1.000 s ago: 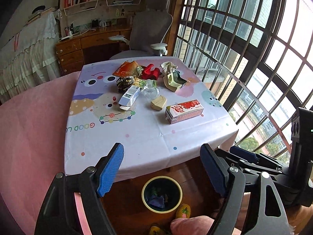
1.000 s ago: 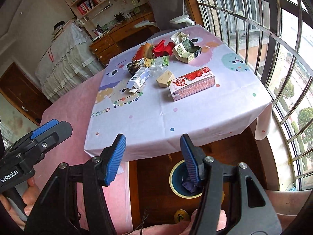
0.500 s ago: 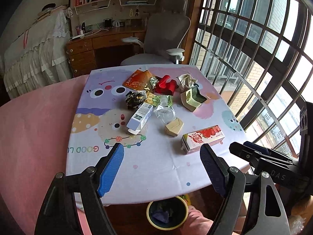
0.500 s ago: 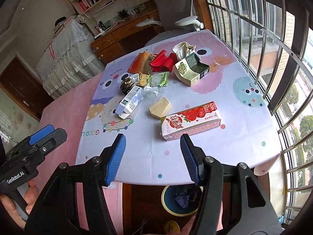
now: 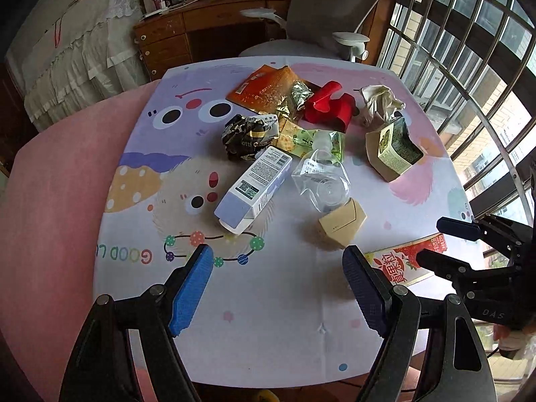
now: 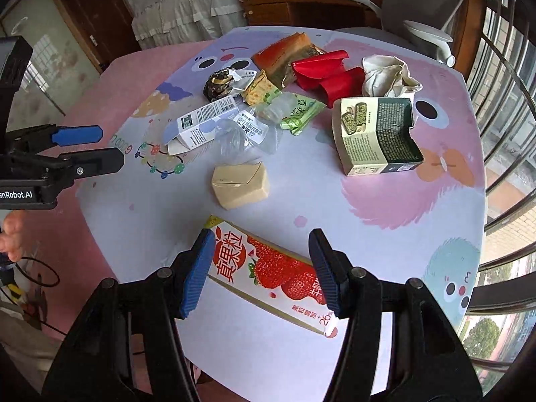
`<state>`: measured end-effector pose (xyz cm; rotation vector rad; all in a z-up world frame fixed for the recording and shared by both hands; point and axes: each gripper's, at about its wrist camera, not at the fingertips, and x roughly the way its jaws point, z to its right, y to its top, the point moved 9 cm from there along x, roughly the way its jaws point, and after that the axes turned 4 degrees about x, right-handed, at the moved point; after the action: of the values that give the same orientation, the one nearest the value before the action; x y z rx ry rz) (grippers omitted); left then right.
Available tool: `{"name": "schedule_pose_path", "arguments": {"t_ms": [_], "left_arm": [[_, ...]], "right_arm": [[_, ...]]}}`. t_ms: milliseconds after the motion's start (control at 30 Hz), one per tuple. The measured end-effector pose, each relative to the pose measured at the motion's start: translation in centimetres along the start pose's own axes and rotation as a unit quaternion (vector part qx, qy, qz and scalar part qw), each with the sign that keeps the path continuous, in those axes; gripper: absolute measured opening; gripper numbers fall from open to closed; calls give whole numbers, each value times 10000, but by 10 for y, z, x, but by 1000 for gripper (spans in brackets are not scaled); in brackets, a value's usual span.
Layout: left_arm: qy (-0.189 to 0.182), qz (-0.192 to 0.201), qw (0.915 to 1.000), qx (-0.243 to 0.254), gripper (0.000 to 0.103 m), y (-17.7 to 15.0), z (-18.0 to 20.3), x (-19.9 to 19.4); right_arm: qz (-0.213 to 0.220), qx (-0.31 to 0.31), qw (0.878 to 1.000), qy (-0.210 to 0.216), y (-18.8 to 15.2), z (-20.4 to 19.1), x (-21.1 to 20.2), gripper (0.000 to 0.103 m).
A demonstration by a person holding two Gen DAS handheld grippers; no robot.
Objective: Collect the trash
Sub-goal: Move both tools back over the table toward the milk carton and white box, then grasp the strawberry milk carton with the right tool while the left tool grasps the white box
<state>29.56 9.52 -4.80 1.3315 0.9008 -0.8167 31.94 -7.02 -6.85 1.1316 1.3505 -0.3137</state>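
We see the strawberry carton (image 6: 268, 273) lying flat at the tabletop (image 6: 385, 214) near edge, long axis diagonal, partly hidden behind the spread right tongs (image 6: 263, 269), apparently untouched. Left tongs (image 5: 279, 288) spread, empty.

In the left wrist view the long strawberry-printed drink carton (image 5: 407, 261) is partly hidden behind the black right gripper (image 5: 435, 243); the grey office chair (image 5: 331, 3) is cut off by the top edge; the small print on the white-and-blue cardboard box (image 5: 254, 189) is too small to read.
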Motion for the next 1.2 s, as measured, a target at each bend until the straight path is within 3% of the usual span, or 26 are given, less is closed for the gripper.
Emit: {"name": "schedule_pose_path", "arguments": {"t_ms": [133, 333, 533, 733, 867, 1000, 1200], "left_arm": [[-10, -344, 9994, -59, 81, -20, 6, 24], [128, -562, 9983, -120, 81, -37, 1, 37], [292, -533, 9979, -237, 81, -29, -15, 37], [345, -521, 9974, -367, 81, -14, -32, 44], [385, -510, 9975, -313, 81, -3, -39, 51], [374, -497, 9980, -117, 76, 11, -38, 61], [386, -486, 9979, 206, 73, 35, -37, 82]], "right_arm": [[-310, -1130, 9925, 345, -6, -6, 18, 71], [-706, -2431, 9663, 476, -26, -24, 39, 75], [-930, -2150, 9689, 793, -17, -27, 52, 73], [-1062, -2492, 9577, 971, -24, -41, 50, 73], [-1086, -2879, 9491, 667, -34, -41, 59, 73], [-931, -2569, 9609, 444, -24, -29, 63, 54], [-621, -1430, 9869, 417, 8, 3, 57, 53]]}}
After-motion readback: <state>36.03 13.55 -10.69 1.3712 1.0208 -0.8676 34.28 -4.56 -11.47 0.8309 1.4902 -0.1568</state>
